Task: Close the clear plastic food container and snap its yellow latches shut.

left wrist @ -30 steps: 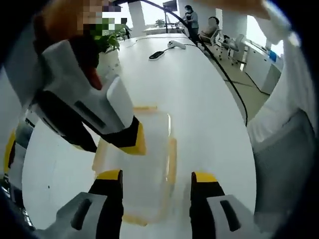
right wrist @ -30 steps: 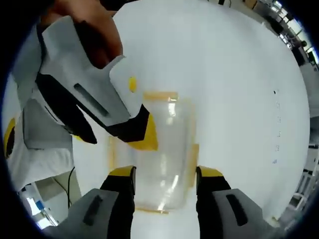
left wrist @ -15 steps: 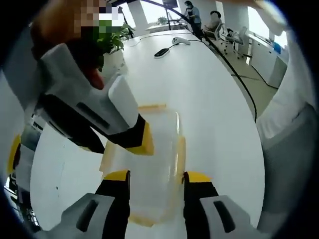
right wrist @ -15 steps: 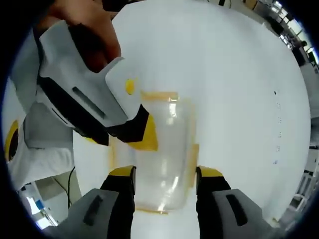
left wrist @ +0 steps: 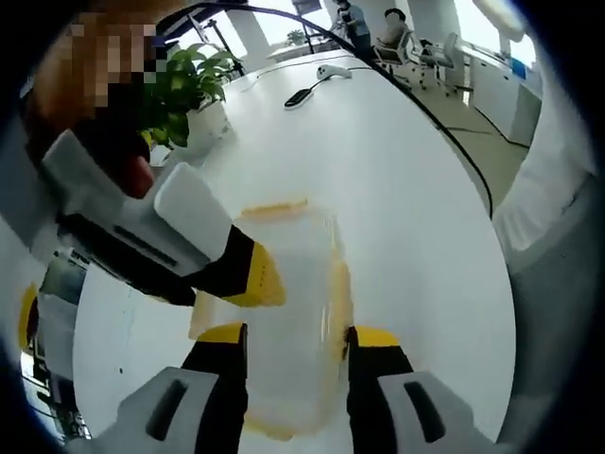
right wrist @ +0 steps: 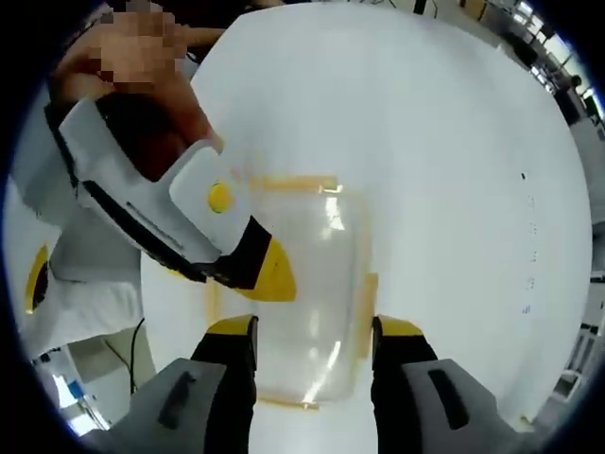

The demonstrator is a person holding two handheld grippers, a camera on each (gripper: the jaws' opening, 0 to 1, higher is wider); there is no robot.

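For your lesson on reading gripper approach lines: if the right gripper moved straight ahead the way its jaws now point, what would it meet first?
Most likely the clear plastic food container. The right gripper points straight at it, jaws open on either side of its near end. Depth is unclear, so contact may already be close.

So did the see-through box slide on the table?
No. In the right gripper view the box sits at the same spot against the table.
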